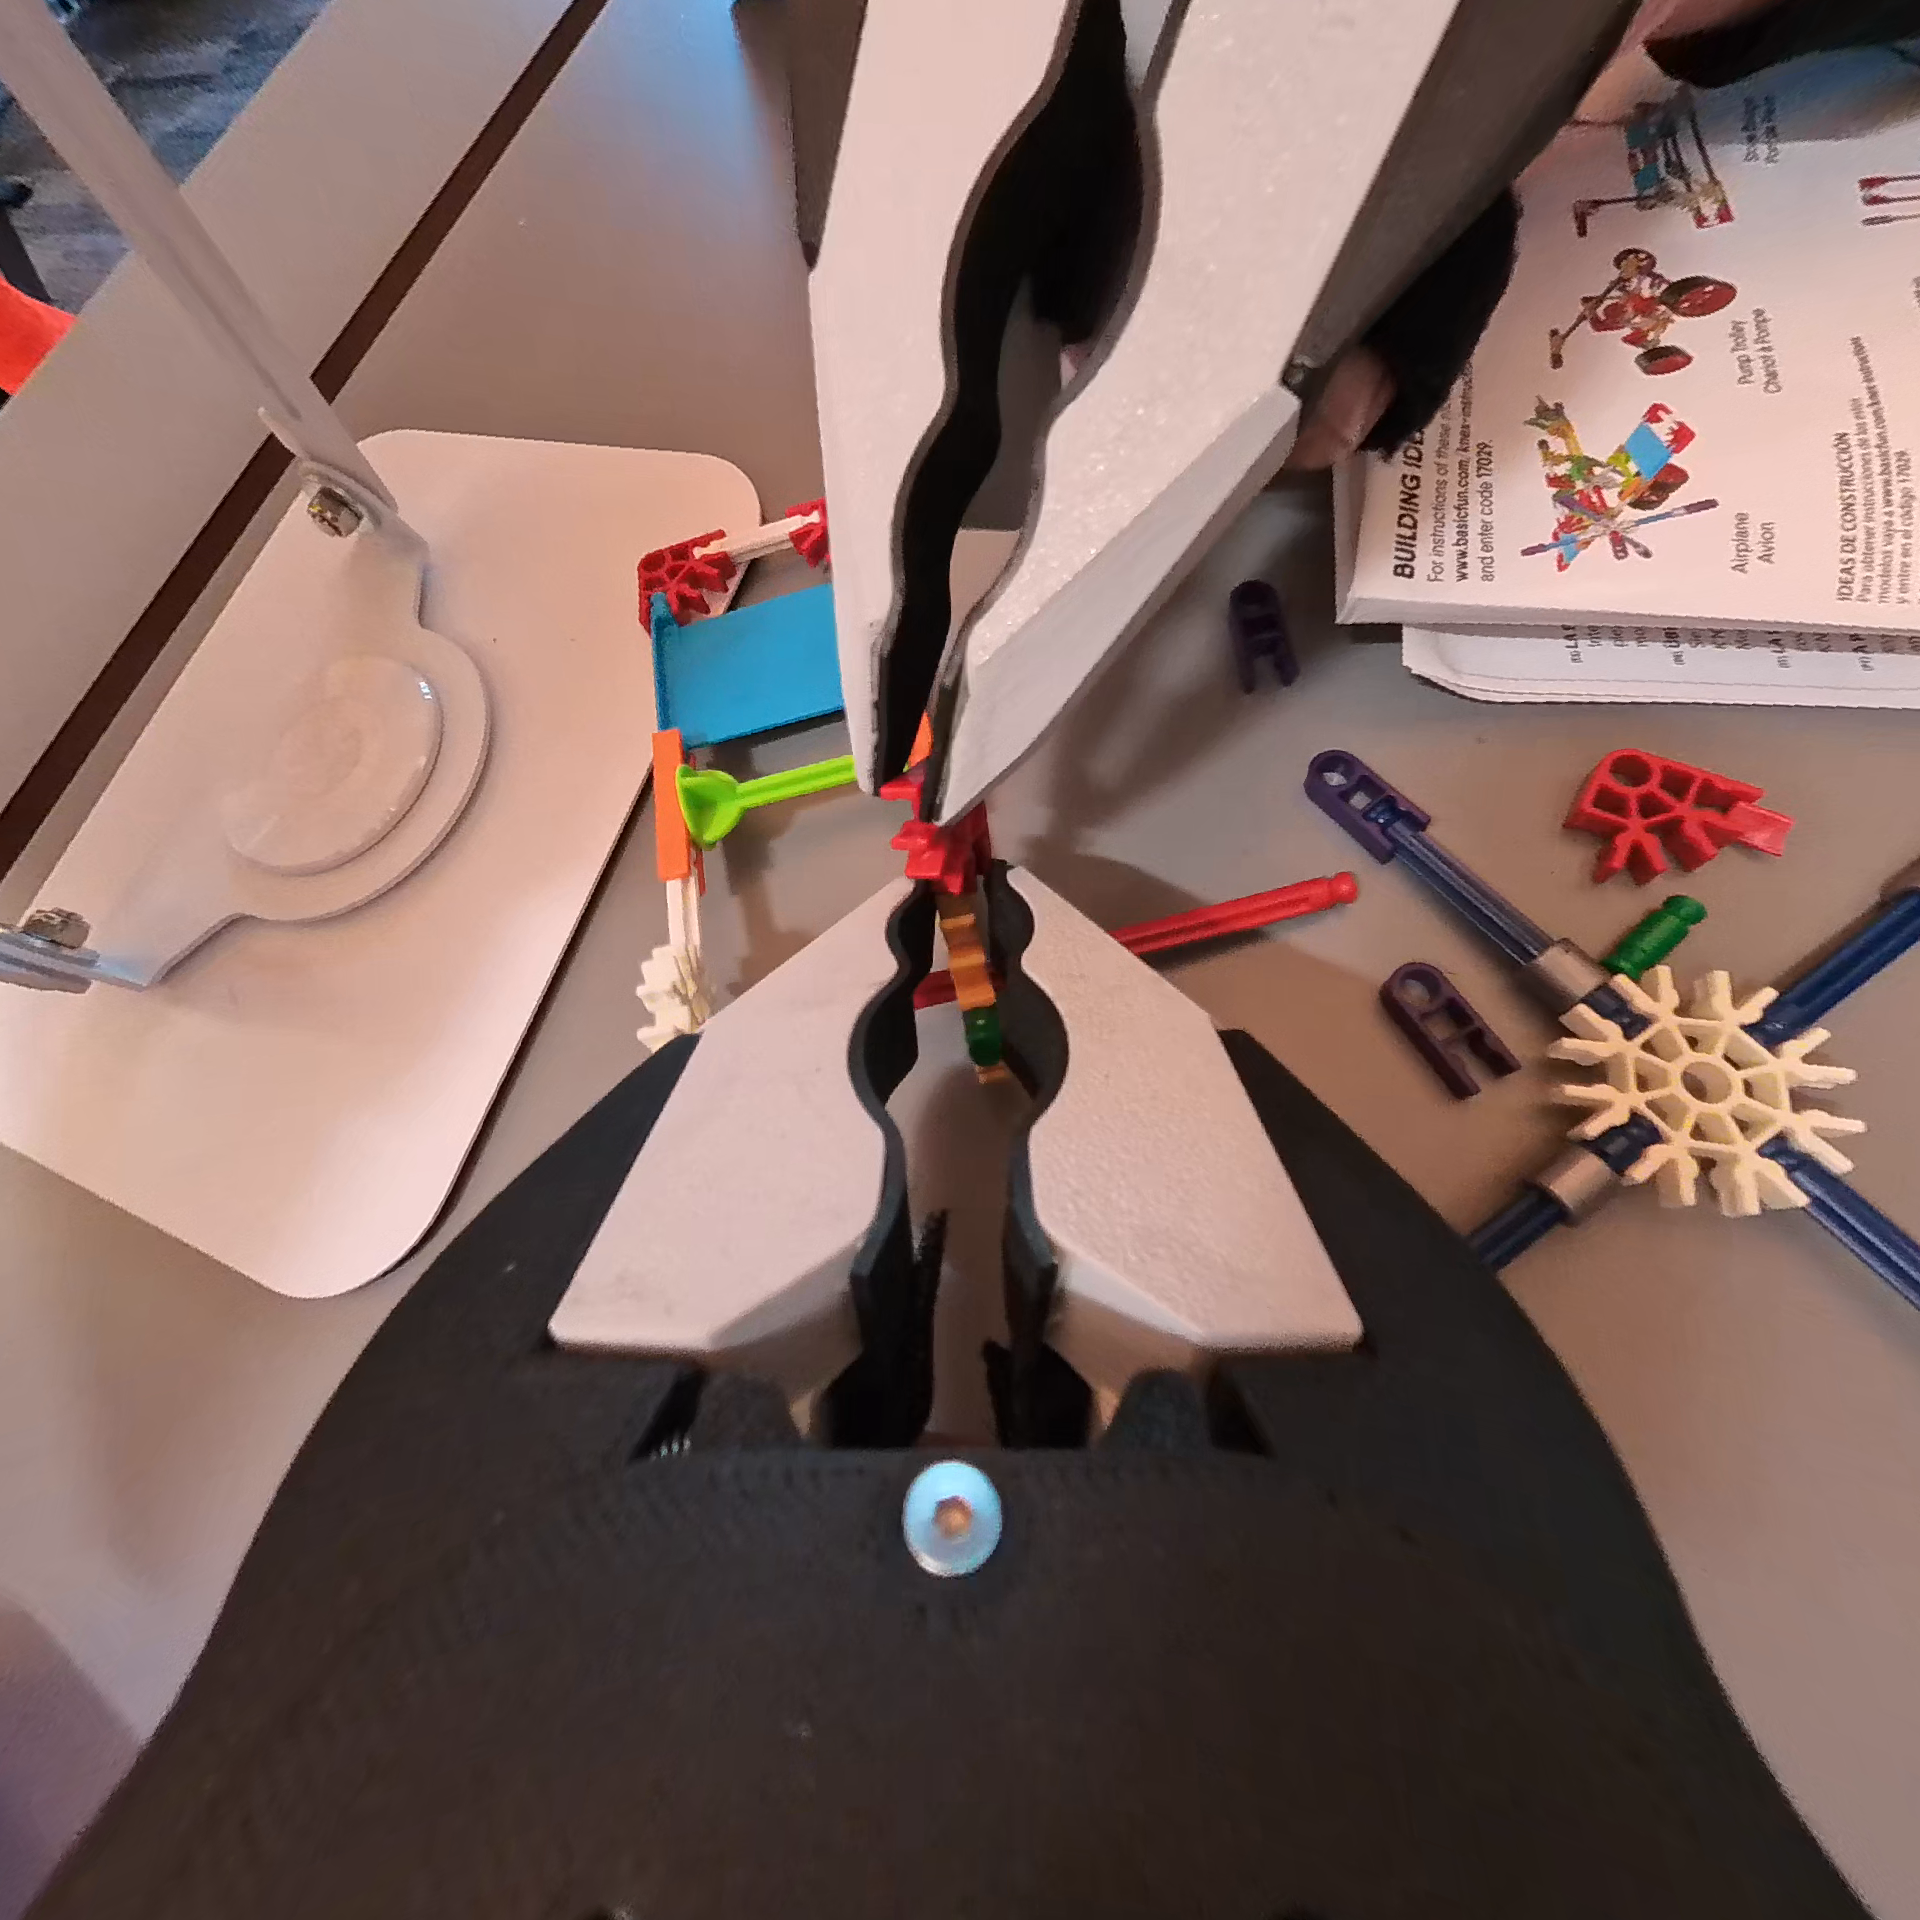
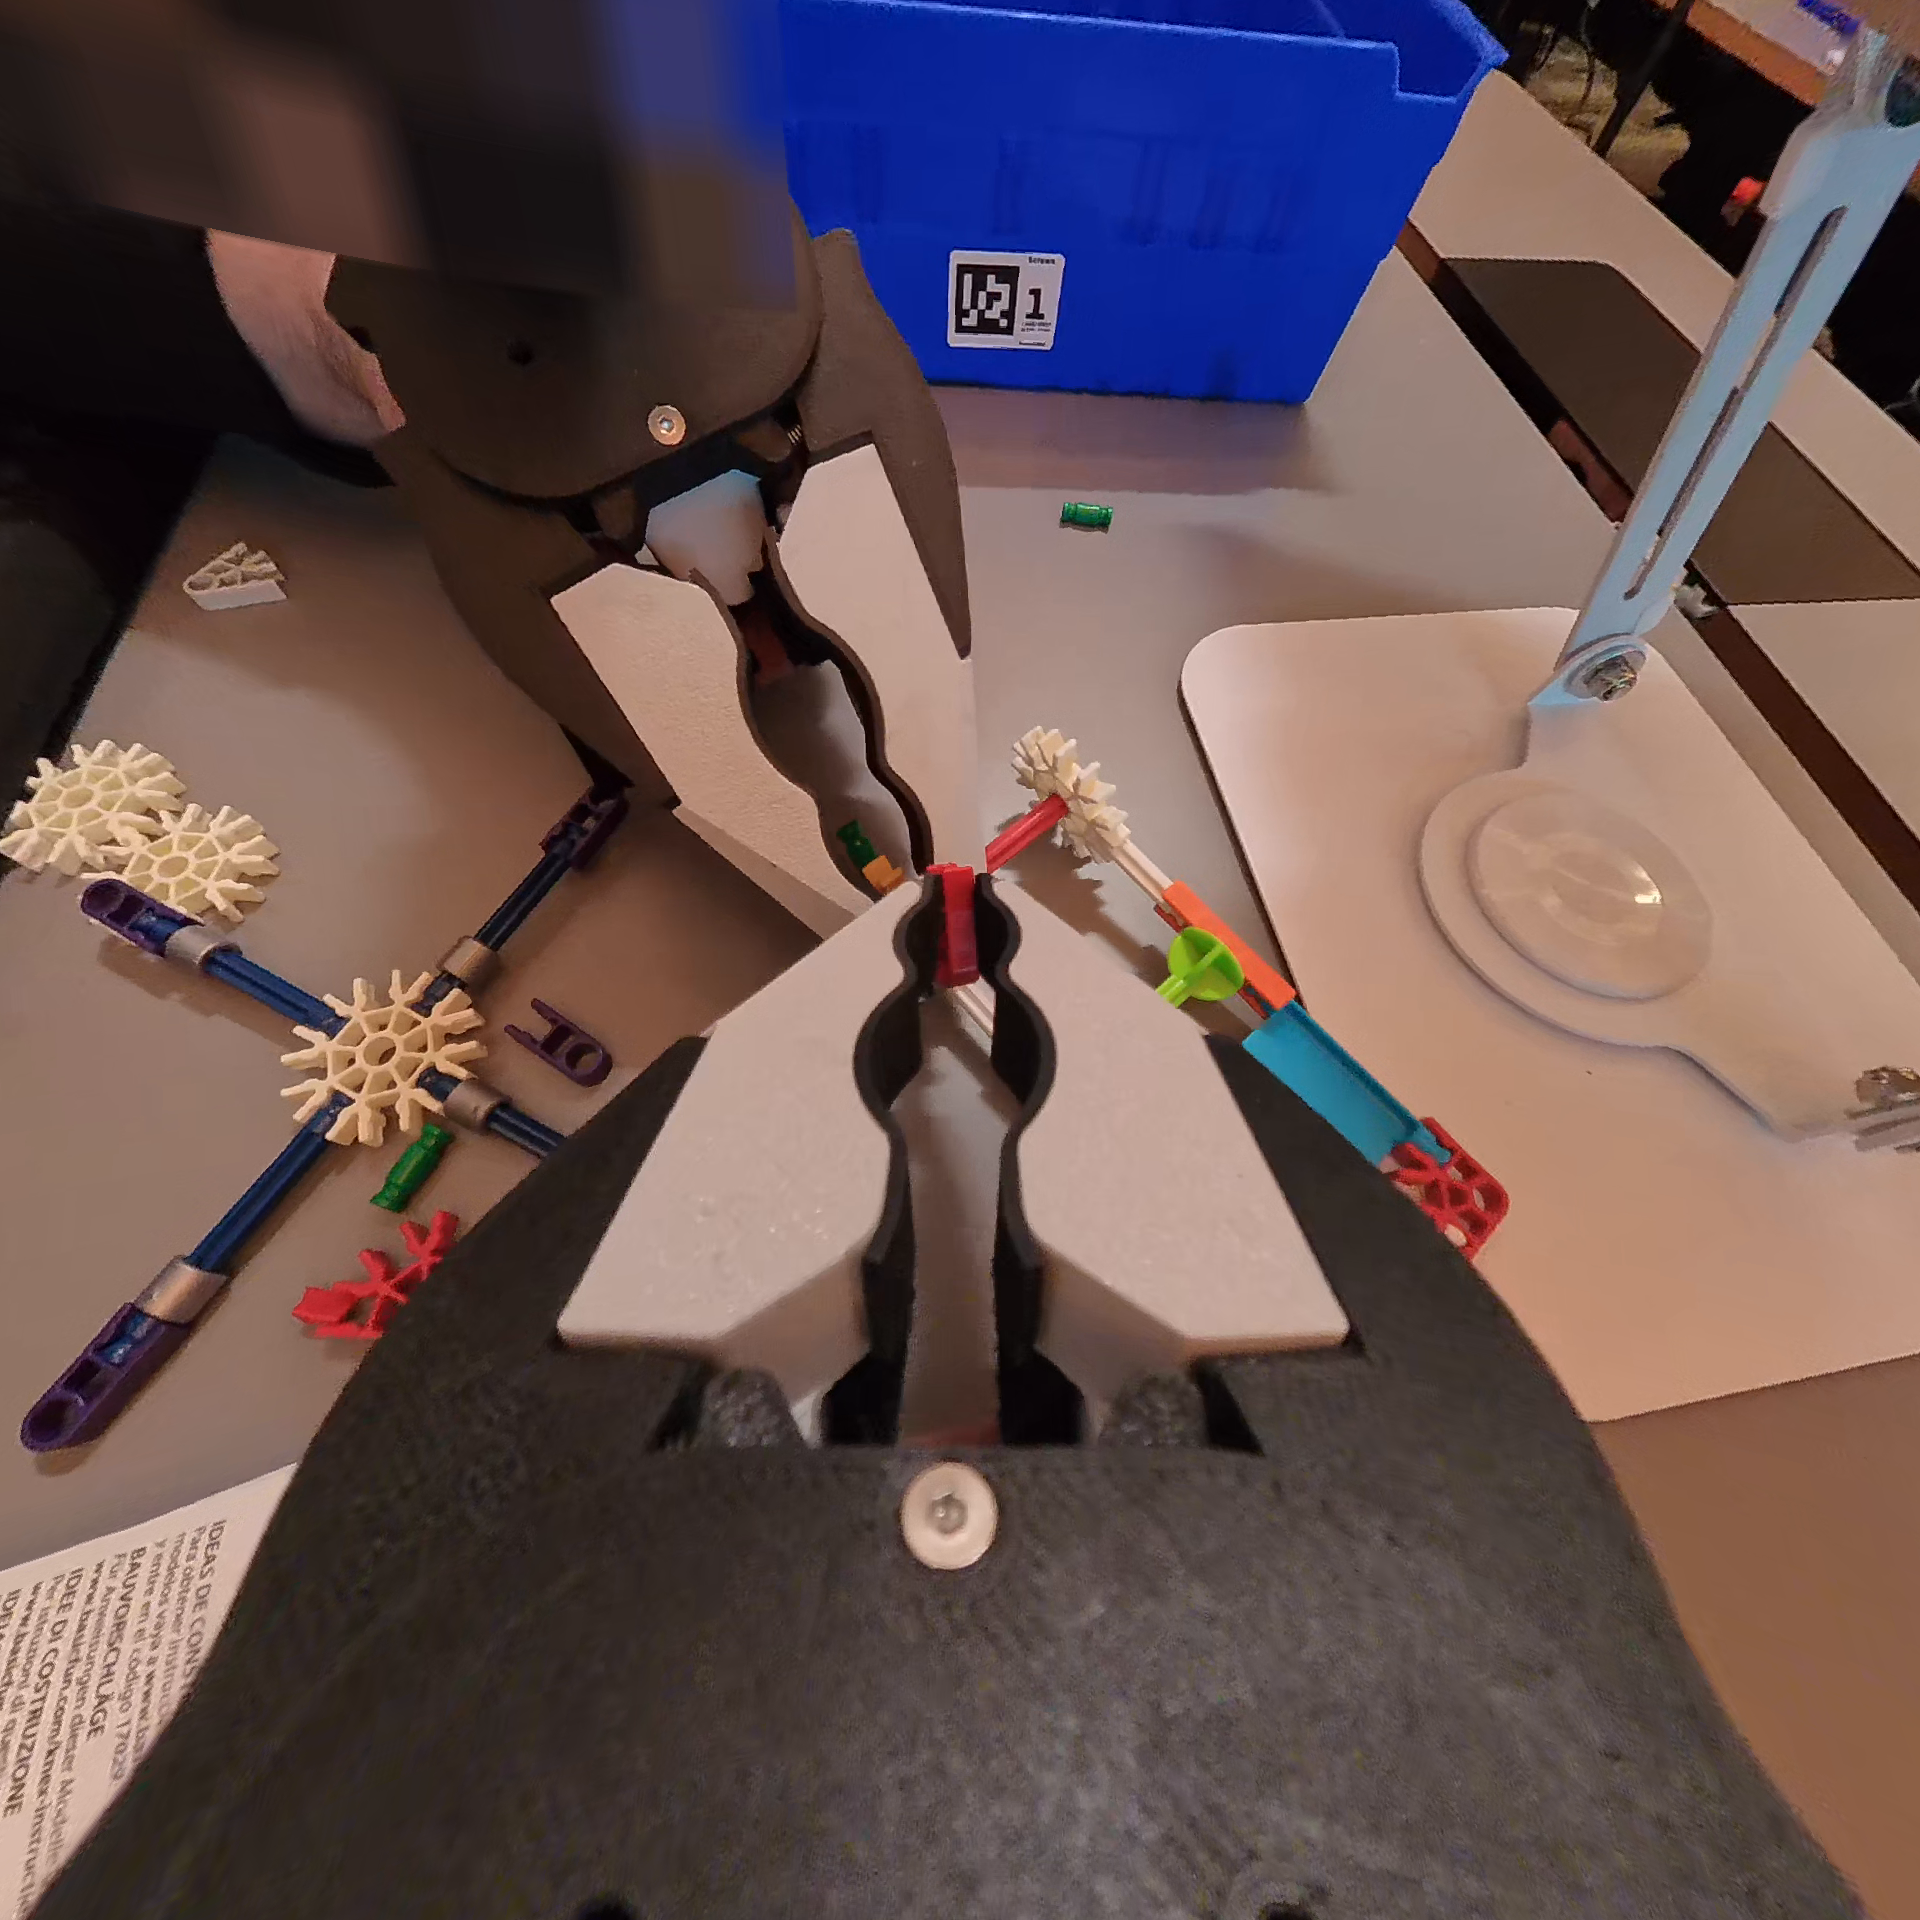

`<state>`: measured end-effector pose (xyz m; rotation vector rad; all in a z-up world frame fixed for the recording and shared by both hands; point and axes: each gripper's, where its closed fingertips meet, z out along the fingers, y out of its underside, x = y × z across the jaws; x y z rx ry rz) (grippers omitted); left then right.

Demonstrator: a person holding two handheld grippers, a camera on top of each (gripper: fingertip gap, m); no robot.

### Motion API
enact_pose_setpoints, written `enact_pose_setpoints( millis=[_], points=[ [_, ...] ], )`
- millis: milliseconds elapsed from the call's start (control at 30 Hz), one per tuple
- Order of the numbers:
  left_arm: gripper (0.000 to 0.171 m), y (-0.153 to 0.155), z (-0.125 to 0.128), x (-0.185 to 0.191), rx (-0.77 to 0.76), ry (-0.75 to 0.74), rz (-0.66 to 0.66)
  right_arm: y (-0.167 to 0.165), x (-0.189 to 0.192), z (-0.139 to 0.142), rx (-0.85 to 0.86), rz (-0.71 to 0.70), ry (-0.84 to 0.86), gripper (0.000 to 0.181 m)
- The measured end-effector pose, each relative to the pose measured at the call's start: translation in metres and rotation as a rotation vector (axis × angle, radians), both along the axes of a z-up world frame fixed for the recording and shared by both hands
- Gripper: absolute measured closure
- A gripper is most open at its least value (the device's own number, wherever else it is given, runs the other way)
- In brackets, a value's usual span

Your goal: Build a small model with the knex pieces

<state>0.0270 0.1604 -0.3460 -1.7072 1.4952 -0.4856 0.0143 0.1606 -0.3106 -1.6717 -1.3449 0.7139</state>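
Observation:
My left gripper (image 1: 951, 888) is shut on an orange connector (image 1: 964, 951) that has a green piece (image 1: 982, 1029) on it. My right gripper (image 2: 951, 896) is shut on a small red connector (image 2: 954, 930). The two grippers meet tip to tip, and the red connector (image 1: 940, 847) touches the orange one. The right gripper (image 1: 914, 795) comes in from the top of the left wrist view. The left gripper (image 2: 914, 862) comes in from the upper left of the right wrist view. A built frame with a blue panel (image 1: 753, 675), also in the right wrist view (image 2: 1330, 1081), lies right beside the tips.
A white stand base (image 1: 312, 935) lies beside the frame. A blue bin (image 2: 1122, 187) stands behind. A blue-rod cross with a white snowflake connector (image 1: 1704, 1091), purple clips (image 1: 1444, 1029), a red connector (image 1: 1662, 816), a red rod (image 1: 1236, 914) and an instruction booklet (image 1: 1662, 416) lie on the table. Less than 4 cm separates the two grippers' tips.

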Motion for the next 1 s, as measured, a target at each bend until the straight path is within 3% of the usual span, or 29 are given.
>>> enact_pose_setpoints(
  millis=[233,433,567,867,1000],
  points=[
    [0.164,-0.006,0.0,0.001,-0.002,0.01,-0.03,-0.007,0.003,-0.002,0.031,0.038,-0.026,0.172],
    [0.165,-0.012,-0.001,0.003,-0.01,0.012,-0.064,-0.013,0.007,-0.019,0.043,0.073,-0.14,0.167],
    [0.165,-0.015,-0.001,0.002,0.001,0.019,-0.087,-0.017,0.004,-0.021,0.021,0.101,-0.127,0.174],
    [0.166,-0.034,-0.001,0.003,0.005,0.029,-0.199,-0.034,0.004,-0.022,-0.036,0.197,-0.093,0.168],
    [0.166,-0.036,-0.001,0.003,0.011,0.033,-0.209,-0.039,0.003,-0.023,-0.043,0.228,-0.079,0.174]
  ],
)
